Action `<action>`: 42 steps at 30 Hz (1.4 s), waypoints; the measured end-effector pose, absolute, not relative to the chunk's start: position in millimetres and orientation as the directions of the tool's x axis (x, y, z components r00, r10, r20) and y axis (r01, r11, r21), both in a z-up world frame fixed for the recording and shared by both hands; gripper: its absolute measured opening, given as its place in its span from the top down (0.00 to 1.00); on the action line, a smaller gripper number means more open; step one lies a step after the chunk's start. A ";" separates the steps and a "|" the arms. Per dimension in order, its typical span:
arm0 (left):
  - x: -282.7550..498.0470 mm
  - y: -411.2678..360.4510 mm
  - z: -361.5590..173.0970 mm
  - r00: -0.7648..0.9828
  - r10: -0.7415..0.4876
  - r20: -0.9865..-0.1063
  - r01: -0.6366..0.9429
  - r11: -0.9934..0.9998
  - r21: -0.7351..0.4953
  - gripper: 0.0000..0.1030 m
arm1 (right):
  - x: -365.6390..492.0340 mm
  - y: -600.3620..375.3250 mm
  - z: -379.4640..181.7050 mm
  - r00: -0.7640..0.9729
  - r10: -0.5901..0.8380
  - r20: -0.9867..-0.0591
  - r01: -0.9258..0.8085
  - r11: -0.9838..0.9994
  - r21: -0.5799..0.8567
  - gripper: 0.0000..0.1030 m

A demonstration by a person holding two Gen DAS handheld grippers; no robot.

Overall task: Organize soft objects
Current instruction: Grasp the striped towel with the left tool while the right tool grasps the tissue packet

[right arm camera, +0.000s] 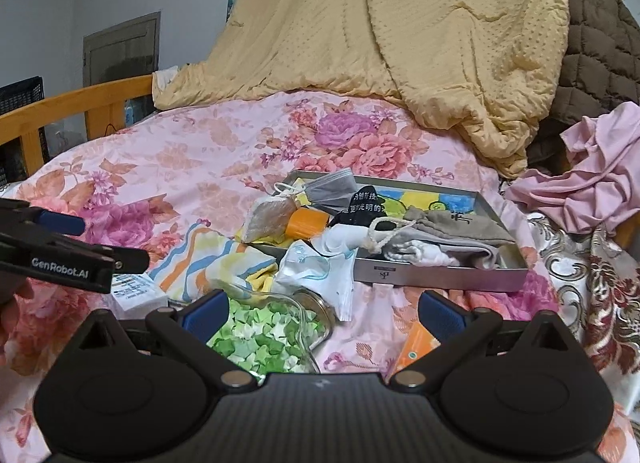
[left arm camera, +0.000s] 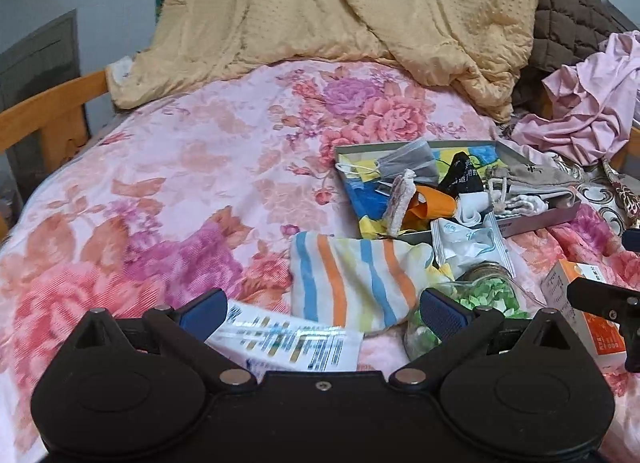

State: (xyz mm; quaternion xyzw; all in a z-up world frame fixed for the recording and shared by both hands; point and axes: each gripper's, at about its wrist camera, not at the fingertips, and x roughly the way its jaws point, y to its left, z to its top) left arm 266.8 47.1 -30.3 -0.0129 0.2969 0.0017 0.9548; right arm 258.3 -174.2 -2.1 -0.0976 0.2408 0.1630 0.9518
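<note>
Hovering low over the floral bedspread (left arm camera: 168, 167), the left gripper (left arm camera: 320, 309) has its blue pads spread wide with nothing between them; a white printed packet (left arm camera: 288, 343) lies under the gap at the bottom centre of the left wrist view. The right gripper (right arm camera: 320, 311) is likewise released and empty, poised above a glass jar of green paper stars (right arm camera: 268, 337), with an orange carton (right arm camera: 414, 351) just beside its right-hand finger.

Just beyond the left gripper, in the lower middle of the frame, lies the striped cloth pouch (left arm camera: 352, 279). It looks light, limp and not at all fragile; it will likely sag and fold when lifted, so a pinch on a bunched edge or corner should hold better than one on the flat middle. The jar, by contrast, is hard, probably slippery and breakable, and seems no part of the soft sorting. Touching the pouch's far edge is a sealed white mask wrapper (left arm camera: 472, 247), thin and crinkly; its film may slide between the pads, so the welded end seam looks the safest hold.

Further up, right of centre, the shallow grey box (right arm camera: 440, 277) already holds soft things: a grey face mask (right arm camera: 332, 187), a drawstring bag (right arm camera: 452, 223), white socks (right arm camera: 420, 253). At the top of both views, a yellow quilt (right arm camera: 400, 43) is heaped, with pink clothing (right arm camera: 592, 191) crumpled at the right edge.
</note>
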 end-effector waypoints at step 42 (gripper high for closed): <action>373.9 67.9 -96.6 0.698 -0.274 -0.662 0.152 0.960 -0.236 0.01 | 376.7 -166.9 -46.2 0.745 0.275 -0.608 -0.318 0.947 0.039 0.00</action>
